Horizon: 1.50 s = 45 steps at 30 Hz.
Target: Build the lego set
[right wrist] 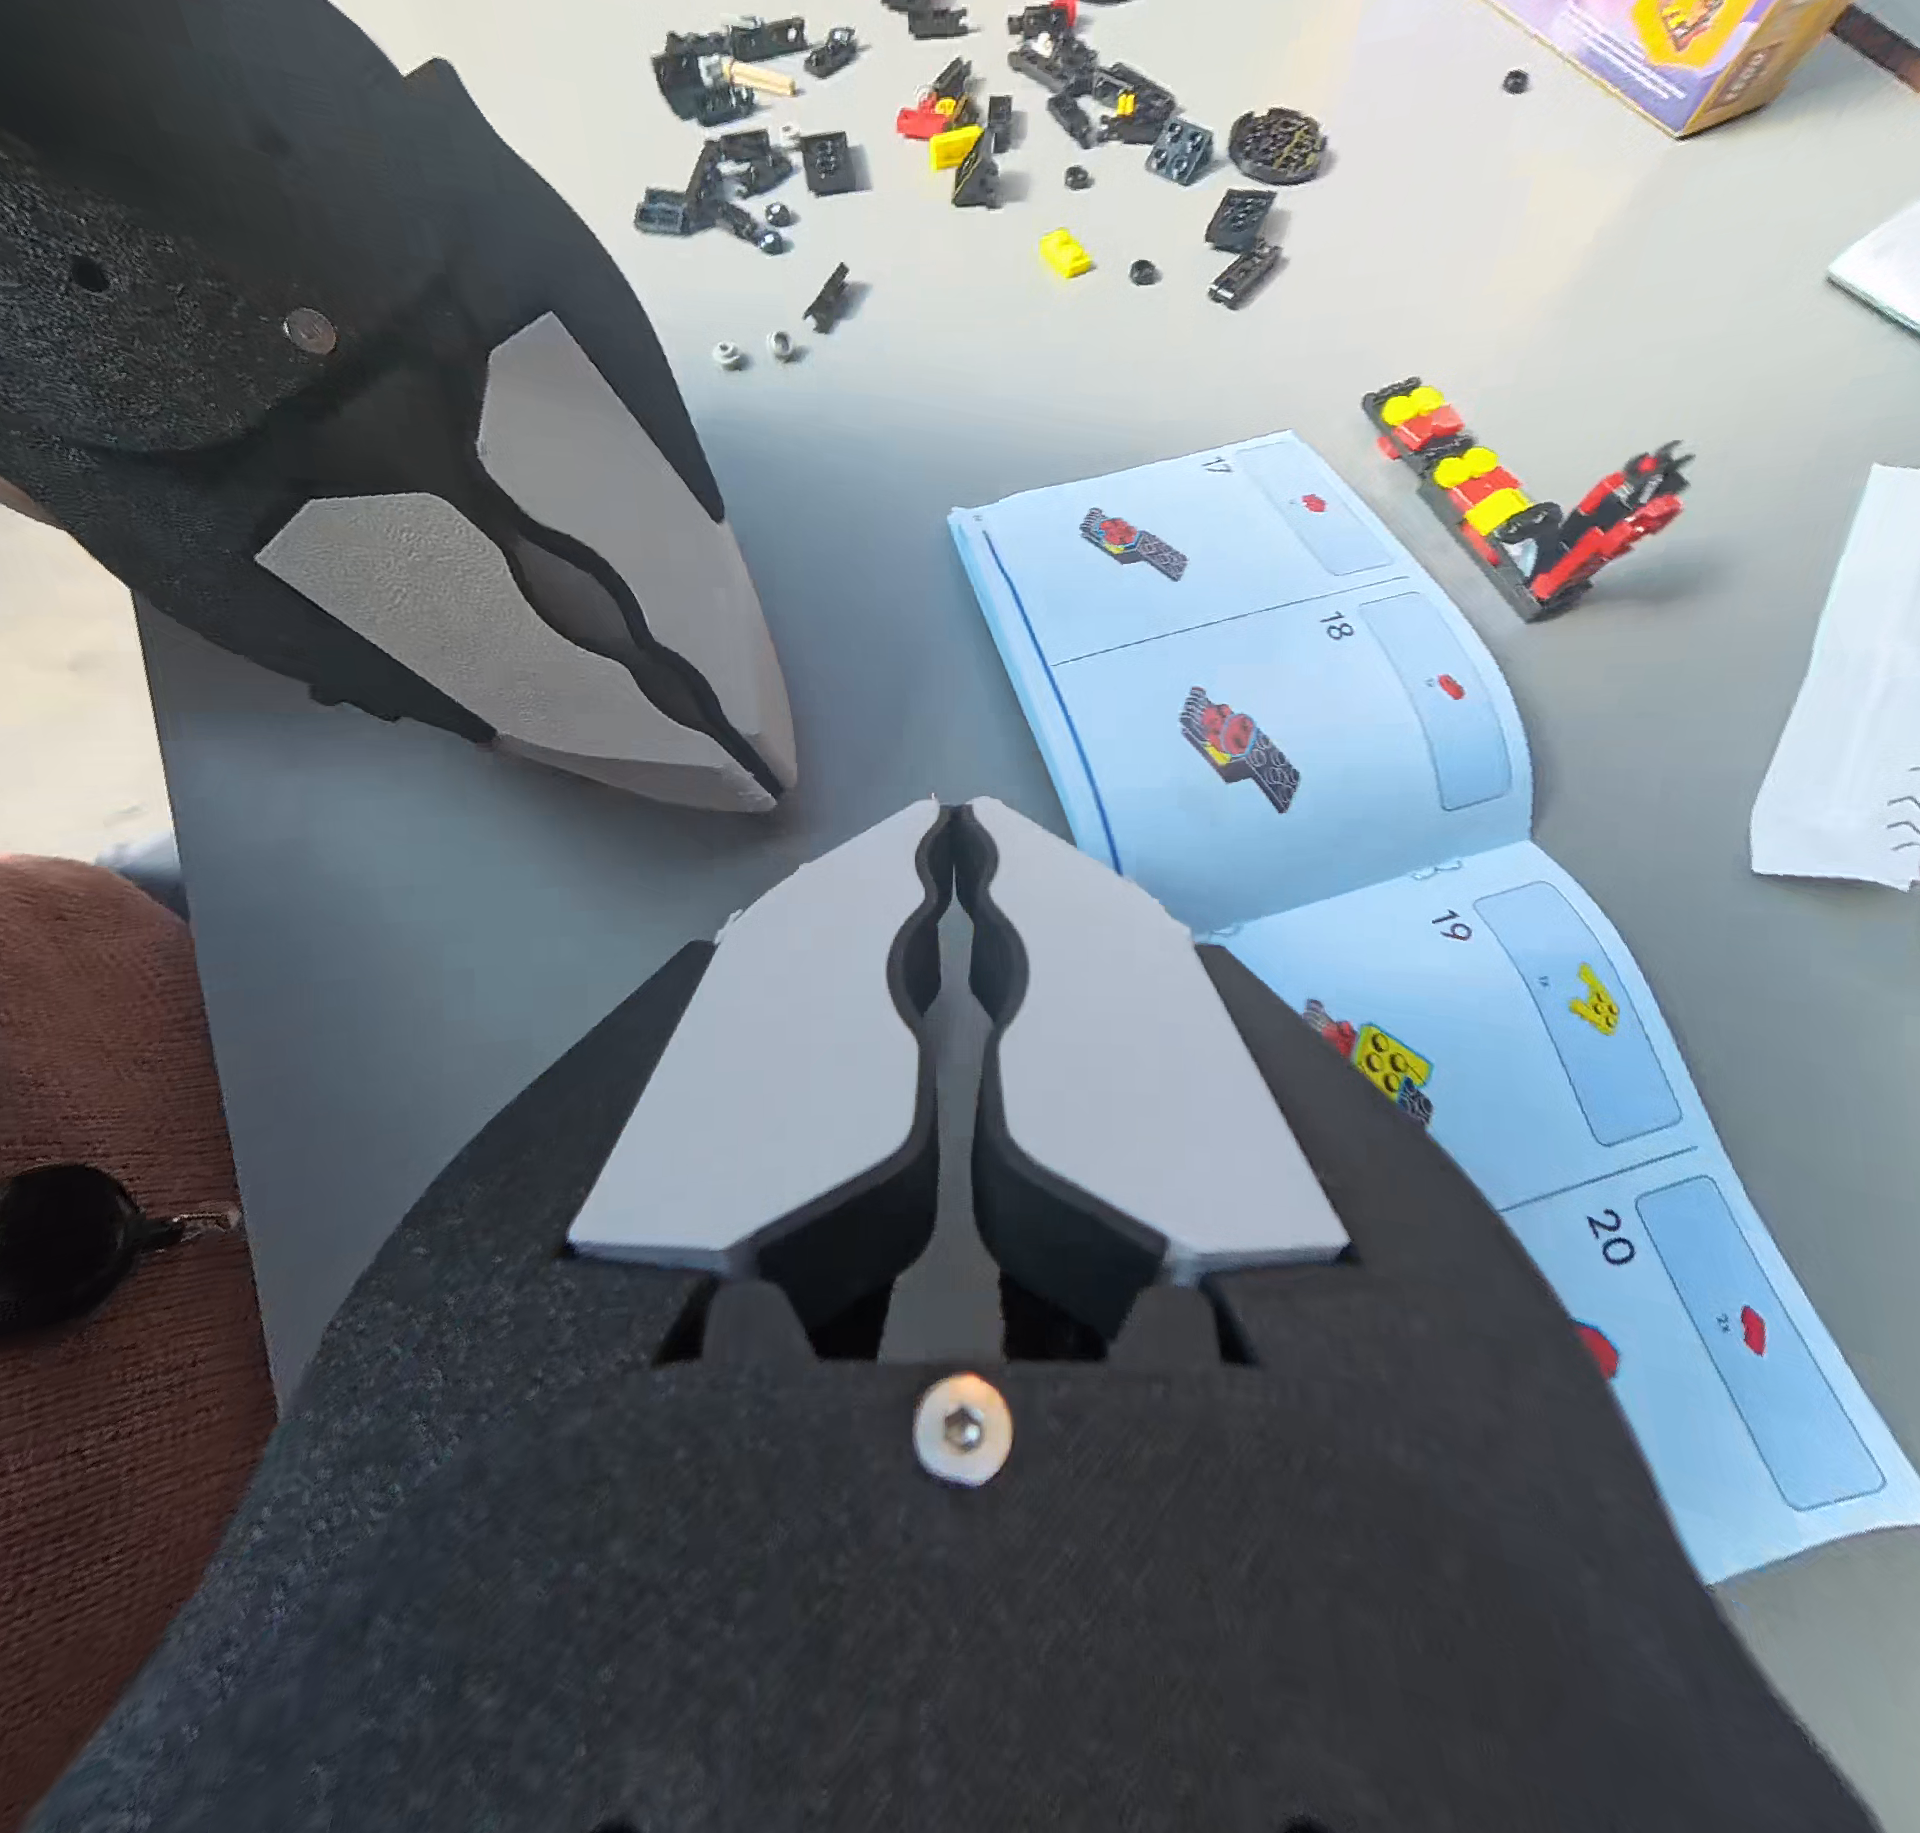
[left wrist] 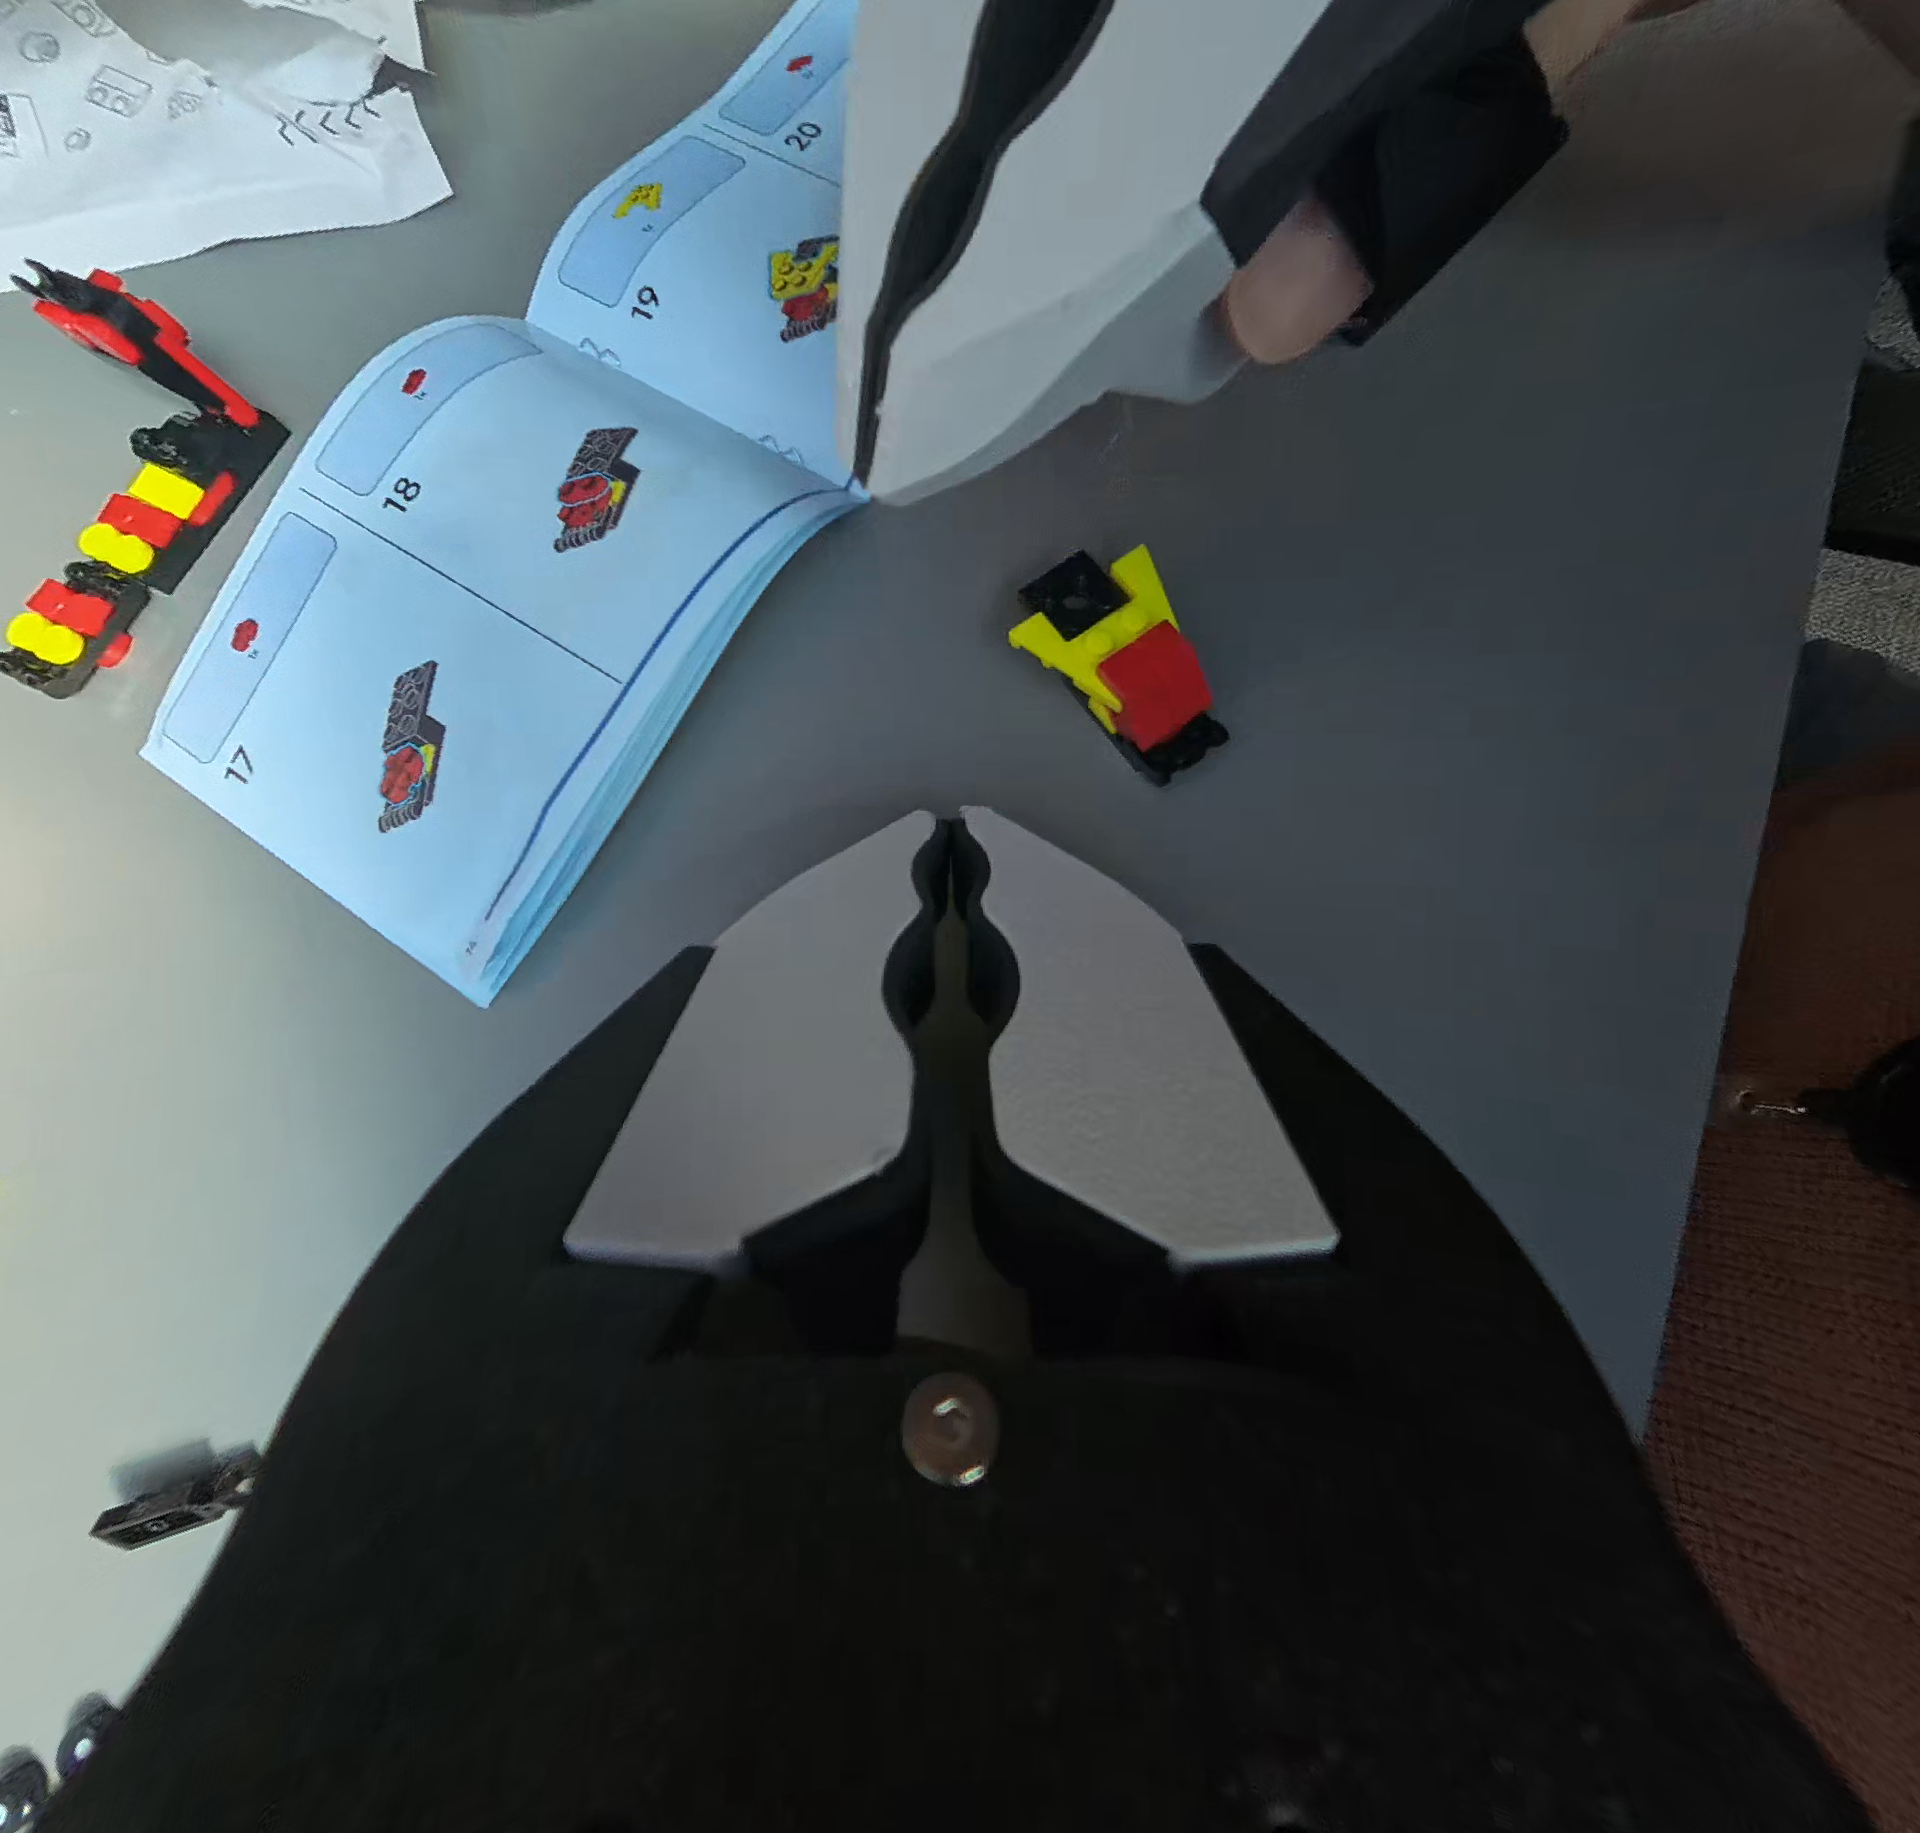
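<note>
A small yellow, red and black lego sub-build [left wrist: 1127, 663] lies on the grey table [left wrist: 1455, 640], just beyond my left gripper [left wrist: 953, 823], which is shut and empty. My right gripper [right wrist: 953, 809] is also shut and empty; it shows in the left wrist view [left wrist: 868, 474] with its tip at the edge of the open instruction booklet [left wrist: 488, 630]. The left gripper shows in the right wrist view [right wrist: 774, 781], tip close to the right one. A longer black, red and yellow build [left wrist: 114, 495] lies left of the booklet [right wrist: 1351, 848], and it also shows in the right wrist view [right wrist: 1517, 495].
Several loose black, yellow and red pieces [right wrist: 966, 131] lie at the far side, by the set's box [right wrist: 1652, 7]. Torn white paper bags [left wrist: 208, 69] lie beyond the booklet. A black piece [left wrist: 171, 1497] lies at my left. The table edge [left wrist: 1745, 952] runs close on the right. The left gripper's tips are roughly 5 centimetres from the right gripper's.
</note>
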Each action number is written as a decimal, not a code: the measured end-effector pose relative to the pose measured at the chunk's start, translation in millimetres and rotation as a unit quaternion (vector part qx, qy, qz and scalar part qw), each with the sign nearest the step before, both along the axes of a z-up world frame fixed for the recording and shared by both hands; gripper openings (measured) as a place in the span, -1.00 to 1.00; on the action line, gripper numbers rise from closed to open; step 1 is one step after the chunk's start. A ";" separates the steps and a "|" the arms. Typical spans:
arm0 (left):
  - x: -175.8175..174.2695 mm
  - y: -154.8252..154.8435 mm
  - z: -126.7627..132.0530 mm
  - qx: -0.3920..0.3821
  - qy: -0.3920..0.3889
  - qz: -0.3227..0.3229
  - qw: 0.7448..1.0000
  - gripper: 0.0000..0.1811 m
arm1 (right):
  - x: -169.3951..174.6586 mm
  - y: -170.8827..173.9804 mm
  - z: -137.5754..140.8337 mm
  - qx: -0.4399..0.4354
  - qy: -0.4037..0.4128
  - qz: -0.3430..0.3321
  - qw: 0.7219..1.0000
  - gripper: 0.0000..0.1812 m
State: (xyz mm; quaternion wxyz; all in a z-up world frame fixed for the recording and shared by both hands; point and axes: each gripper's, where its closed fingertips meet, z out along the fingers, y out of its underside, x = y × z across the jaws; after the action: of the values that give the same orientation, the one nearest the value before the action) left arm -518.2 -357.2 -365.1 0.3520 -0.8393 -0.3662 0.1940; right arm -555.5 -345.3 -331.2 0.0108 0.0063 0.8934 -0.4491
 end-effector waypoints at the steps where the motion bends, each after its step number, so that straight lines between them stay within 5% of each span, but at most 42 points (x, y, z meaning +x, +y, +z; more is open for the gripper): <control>1: -3.2 -4.3 3.3 0.008 0.002 0.008 1.000 -1.00 | -7.9 3.4 5.9 -0.022 -0.009 -0.013 1.000 -1.00; 5: -7.1 -11.2 18.6 0.048 0.016 0.009 0.999 -1.00 | -21.4 29.4 20.3 -0.051 -0.024 -0.034 0.998 -1.00; 10: 3.0 0.9 25.5 0.078 0.031 -0.019 0.996 -1.00 | -3.3 57.1 2.3 -0.023 0.009 -0.036 0.999 -0.93; 16: -21.7 -13.6 52.1 0.061 0.198 0.038 0.978 -0.94 | -9.7 64.9 19.7 -0.111 0.028 -0.097 0.989 -0.86; 20: -27.8 -21.6 57.9 -0.002 0.296 0.049 0.954 -0.87 | -29.0 68.8 53.1 -0.261 0.072 -0.155 0.950 -0.84; 25: -29.1 -24.2 66.6 0.003 0.321 0.062 0.945 -0.85 | -41.0 82.6 90.1 -0.387 0.124 -0.191 0.894 -0.82; 45: -33.9 -33.9 72.0 -0.004 0.353 0.089 0.931 -0.87 | -23.2 68.7 78.8 -0.358 0.149 -0.154 0.909 -0.77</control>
State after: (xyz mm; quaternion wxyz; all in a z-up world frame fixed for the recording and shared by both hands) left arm -552.1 -391.1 -293.1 0.4368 -0.6817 -0.2909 0.5098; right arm -578.8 -276.6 -252.4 -0.1906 0.0726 0.6514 -0.7308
